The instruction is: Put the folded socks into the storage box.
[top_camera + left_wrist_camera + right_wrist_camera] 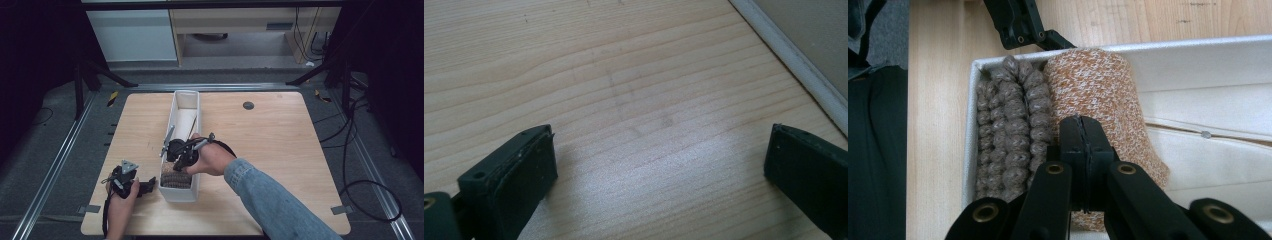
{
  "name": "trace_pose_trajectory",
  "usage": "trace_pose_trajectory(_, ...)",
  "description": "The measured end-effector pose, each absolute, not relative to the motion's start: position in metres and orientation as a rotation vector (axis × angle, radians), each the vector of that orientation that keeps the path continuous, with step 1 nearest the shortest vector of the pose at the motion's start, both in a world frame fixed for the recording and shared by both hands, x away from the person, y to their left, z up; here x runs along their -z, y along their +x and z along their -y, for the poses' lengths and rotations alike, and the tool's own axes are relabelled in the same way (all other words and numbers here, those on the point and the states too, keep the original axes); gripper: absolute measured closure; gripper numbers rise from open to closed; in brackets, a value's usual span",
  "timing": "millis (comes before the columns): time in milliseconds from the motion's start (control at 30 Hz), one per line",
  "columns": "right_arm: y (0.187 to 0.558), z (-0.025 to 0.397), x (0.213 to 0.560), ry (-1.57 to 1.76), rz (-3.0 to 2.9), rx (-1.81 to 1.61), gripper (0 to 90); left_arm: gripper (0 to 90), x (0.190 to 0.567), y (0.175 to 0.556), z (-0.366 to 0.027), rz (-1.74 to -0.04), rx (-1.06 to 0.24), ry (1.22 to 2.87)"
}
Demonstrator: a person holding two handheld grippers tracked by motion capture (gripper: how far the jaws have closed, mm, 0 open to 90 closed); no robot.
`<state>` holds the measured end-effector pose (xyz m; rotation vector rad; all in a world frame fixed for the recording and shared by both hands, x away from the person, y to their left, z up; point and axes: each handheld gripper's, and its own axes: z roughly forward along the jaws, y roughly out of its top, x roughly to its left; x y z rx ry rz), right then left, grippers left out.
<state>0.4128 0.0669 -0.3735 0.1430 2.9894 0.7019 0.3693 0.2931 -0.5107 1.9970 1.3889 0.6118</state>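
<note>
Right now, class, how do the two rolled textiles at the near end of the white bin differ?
The grey-brown roll is chunky and ribbed; the orange-and-white roll has a fine speckled knit. The grey-brown roll lies against the white bin's end wall, while the orange-and-white roll sits further in, under the right gripper, whose fingers are pressed together. Both lie side by side, touching, in the bin.

The left gripper point(148, 186) is lying low near the table's front edge, jaws standing wide apart, held by the left hand point(120, 200). The right gripper point(1081, 131) is pointing steeply down, jaws pressed together, with the denim-sleeved right forearm point(265, 197) reaching in diagonally.
</note>
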Motion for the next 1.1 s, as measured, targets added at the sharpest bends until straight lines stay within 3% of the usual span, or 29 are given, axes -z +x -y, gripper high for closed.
trace_pose_trajectory(733,0.406,-0.045,0.352,0.149,-2.952,-0.847,90.0,0.0,0.511,0.369,-0.293,-1.388,-0.611,2.0)
trace_pose_trajectory(1100,0.416,-0.007,0.336,0.279,-2.848,-0.948,90.0,0.0,0.511,0.369,-0.293,-1.387,-0.612,1.999)
